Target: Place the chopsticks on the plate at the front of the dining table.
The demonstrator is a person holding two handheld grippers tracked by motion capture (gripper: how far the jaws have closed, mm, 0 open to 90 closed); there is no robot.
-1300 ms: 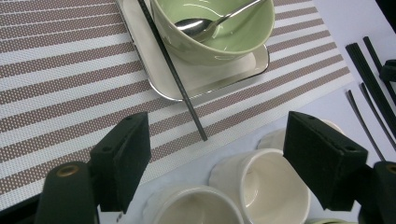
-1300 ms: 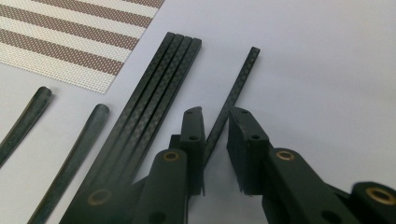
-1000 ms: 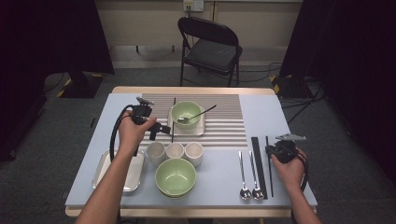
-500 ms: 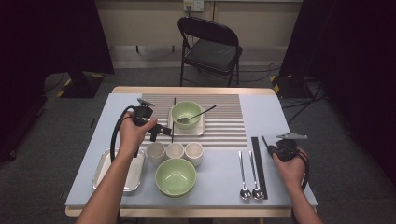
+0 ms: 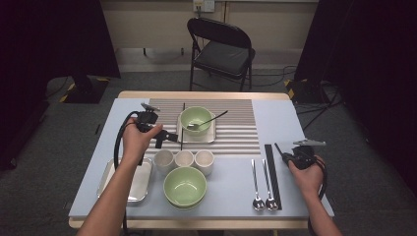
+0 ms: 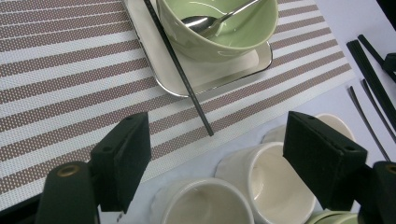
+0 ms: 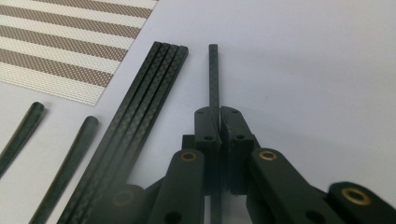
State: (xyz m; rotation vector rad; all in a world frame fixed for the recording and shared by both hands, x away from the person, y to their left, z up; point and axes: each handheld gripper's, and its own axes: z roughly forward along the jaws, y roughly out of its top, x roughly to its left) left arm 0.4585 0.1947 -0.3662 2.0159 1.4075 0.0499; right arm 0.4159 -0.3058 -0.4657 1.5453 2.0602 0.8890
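The counter [image 5: 295, 123] is laid for a meal, striped placemat [image 5: 236, 128] at the back. Risk first: the right gripper [image 7: 219, 112] is clenched on a single black chopstick [image 7: 213, 74], pinched thin between narrow pads just beside the bundle of chopsticks [image 7: 154, 84] near the counter's right edge; I reckon a slight twist could let it pivot or slip out. The left gripper [image 6: 217, 154] hangs released, jaws wide above three white cups [image 5: 184, 158], all empty; lowering carelessly could knock one over. On the mat a steel tray [image 5: 211, 137] carries a green bowl [image 5: 195, 119] with a spoon [image 5: 206, 122] inside and another chopstick [image 6: 180, 65] leaning across the tray. The near green bowl [image 5: 185, 186] holds nothing, nor does the tray at front left [image 5: 140, 184]. Two spoons [image 5: 263, 182] lie loose
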